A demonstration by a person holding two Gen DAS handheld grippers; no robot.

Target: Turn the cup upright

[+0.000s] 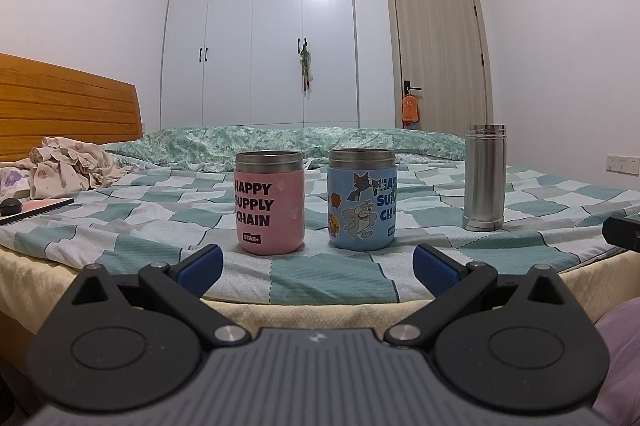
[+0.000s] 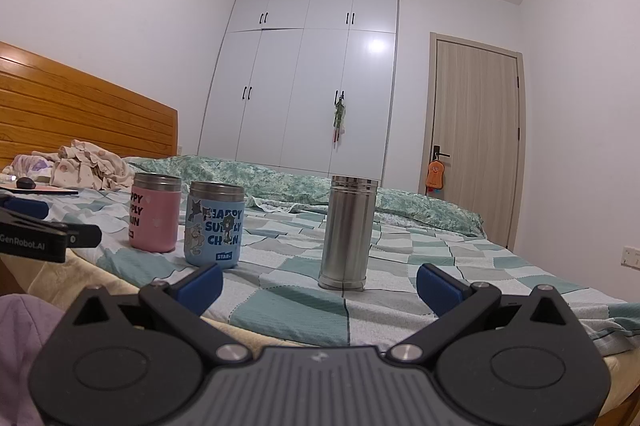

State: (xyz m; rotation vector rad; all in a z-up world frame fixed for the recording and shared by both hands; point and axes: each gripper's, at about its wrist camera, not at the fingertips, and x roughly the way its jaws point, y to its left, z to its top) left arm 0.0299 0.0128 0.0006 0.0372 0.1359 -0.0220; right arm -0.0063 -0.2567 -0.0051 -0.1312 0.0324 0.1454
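Note:
Three cups stand in a row on the checked bedsheet (image 1: 328,278). A pink cup (image 1: 269,202) reads "HAPPY SUPPLY CHAIN". A blue cup (image 1: 362,199) with cartoon stickers stands to its right. A tall steel cup (image 1: 484,177) stands farther right, its wider rim end down on the sheet. My left gripper (image 1: 318,264) is open and empty, short of the pink and blue cups. My right gripper (image 2: 320,286) is open and empty, just in front of the steel cup (image 2: 349,232). The pink cup (image 2: 155,213) and blue cup (image 2: 215,225) stand to its left.
Crumpled clothes (image 1: 68,165) and a flat pink item with a black object (image 1: 36,206) lie at the left by the wooden headboard (image 1: 68,101). A green quilt (image 1: 280,139) lies behind the cups. The bed edge (image 1: 312,310) runs under my grippers. The left gripper shows in the right wrist view (image 2: 36,234).

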